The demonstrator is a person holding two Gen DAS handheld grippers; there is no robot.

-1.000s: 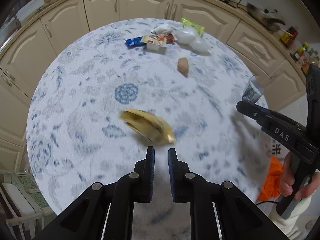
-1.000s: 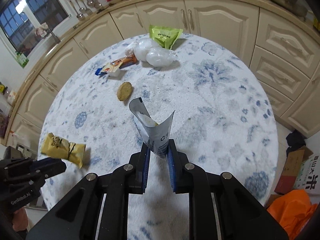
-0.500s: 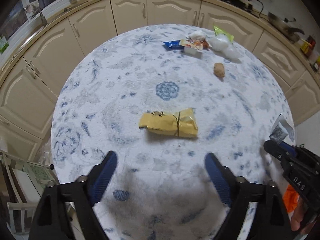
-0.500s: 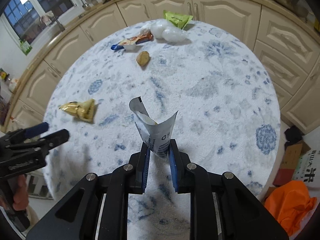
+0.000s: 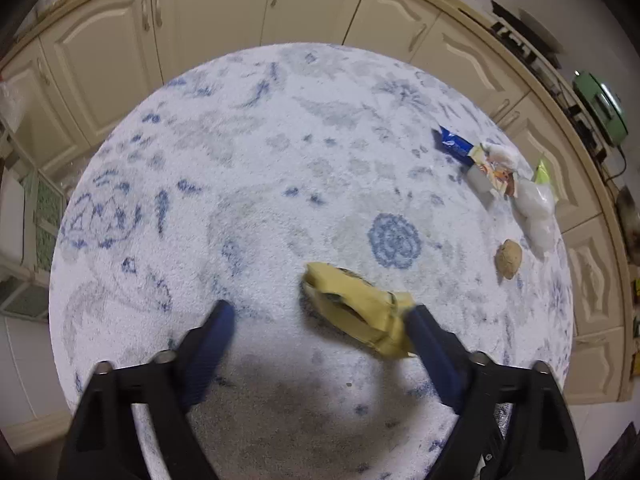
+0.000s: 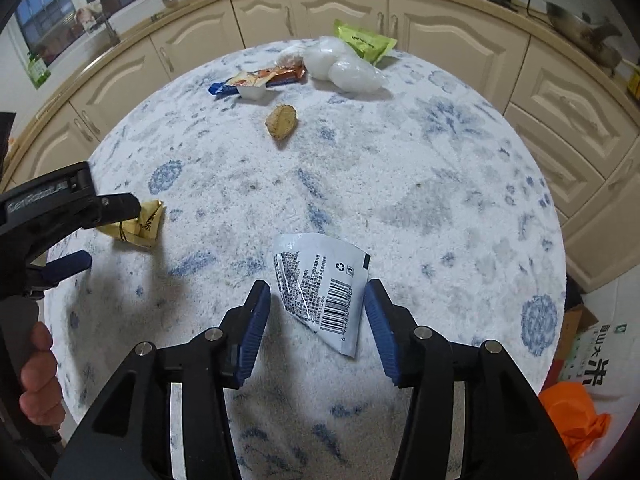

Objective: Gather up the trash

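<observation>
Two grippers work over one round table (image 6: 440, 184) with a blue-flowered cloth. The right gripper (image 6: 318, 312) has just been opening: its jaws stand apart with one white sachet (image 6: 320, 292) between them, lying flat on the cloth near the table's near edge; the right pad looks to be touching its corner, the left pad is clear of it. The sachet's long axis runs from its torn wide end, up-left, to a narrow tip pointing down-right toward the gripper.

The left gripper (image 5: 320, 320) has just been closing; its jaws are still wide, one yellow wrapper (image 5: 356, 312) between them, its right end against the right pad. The wrapper's long axis runs up-left to down-right.

Further off lie one biscuit (image 6: 281, 121), one green packet (image 6: 362, 42), two white lumps (image 6: 344, 66) and a blue-ended bar wrapper (image 6: 256, 80).
</observation>
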